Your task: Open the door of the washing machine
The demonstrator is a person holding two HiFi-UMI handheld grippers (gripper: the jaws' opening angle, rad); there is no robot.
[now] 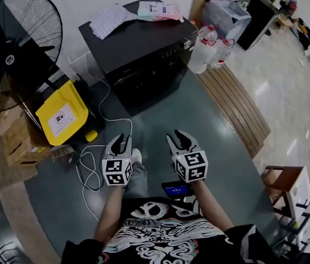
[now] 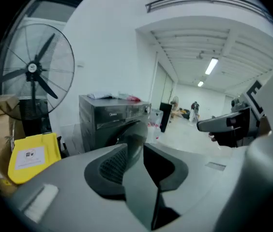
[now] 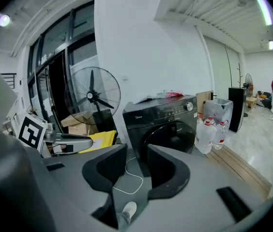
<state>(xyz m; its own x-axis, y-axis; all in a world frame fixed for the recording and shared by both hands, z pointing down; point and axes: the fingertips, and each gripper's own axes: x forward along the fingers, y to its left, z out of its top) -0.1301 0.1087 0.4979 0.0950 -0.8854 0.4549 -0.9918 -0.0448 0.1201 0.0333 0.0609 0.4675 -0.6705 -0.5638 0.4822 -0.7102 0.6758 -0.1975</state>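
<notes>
A black front-loading washing machine (image 1: 138,48) stands against the wall ahead, its round door (image 1: 147,84) shut and facing me. My left gripper (image 1: 121,143) and right gripper (image 1: 178,141) hang side by side over the grey floor, well short of the machine. Both are open with nothing between the fingers. The left gripper view looks past the left gripper (image 2: 134,151) at the washing machine (image 2: 110,117). In the right gripper view the right gripper (image 3: 136,163) frames the door (image 3: 170,137) at a distance.
A large pedestal fan (image 1: 17,48), a yellow floor sign (image 1: 61,114) and cardboard boxes (image 1: 17,142) stand left of the machine. Water bottles (image 1: 210,48) and a wooden slatted platform (image 1: 234,109) lie to its right. A white cable (image 1: 92,169) trails over the floor. Papers (image 1: 111,18) rest on the machine's top.
</notes>
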